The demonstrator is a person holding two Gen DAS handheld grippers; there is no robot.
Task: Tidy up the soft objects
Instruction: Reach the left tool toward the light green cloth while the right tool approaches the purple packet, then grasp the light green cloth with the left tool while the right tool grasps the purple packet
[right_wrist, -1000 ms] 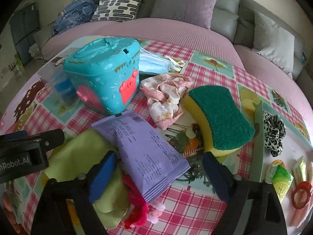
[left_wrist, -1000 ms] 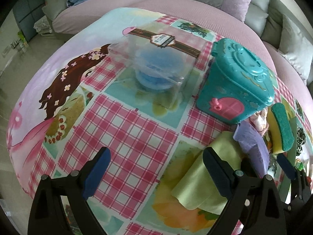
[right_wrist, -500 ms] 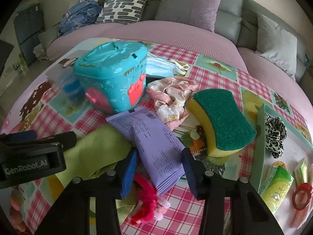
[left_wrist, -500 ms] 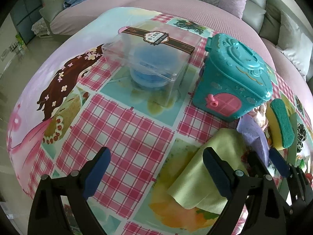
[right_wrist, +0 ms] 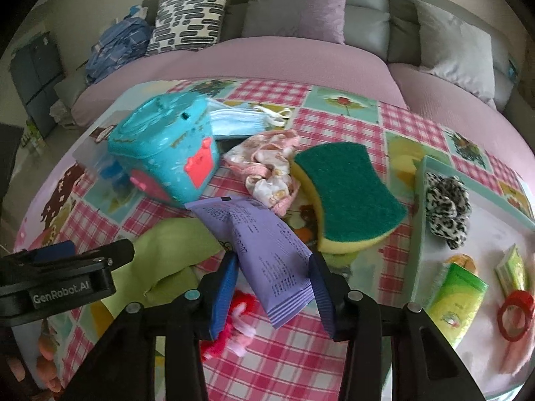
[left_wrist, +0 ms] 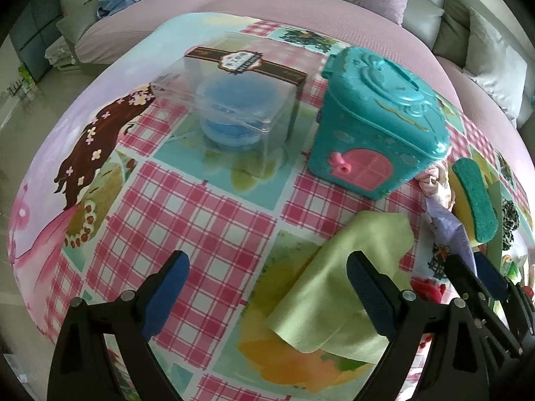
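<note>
My right gripper (right_wrist: pixel 272 287) has its jaws clenched on the purple packet (right_wrist: pixel 264 250), lifted above the green cloth (right_wrist: pixel 174 250) on the table (right_wrist: pixel 284 367). My left gripper (left_wrist: pixel 267 294) hangs released, empty.

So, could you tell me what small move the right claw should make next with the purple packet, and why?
Probably a short lift straight up. The right claw is shut on the purple packet, whose far end overlaps the green cloth and reaches toward the patterned fabric and the sponge. Raising it first should clear them before carrying it toward the tray.
</note>
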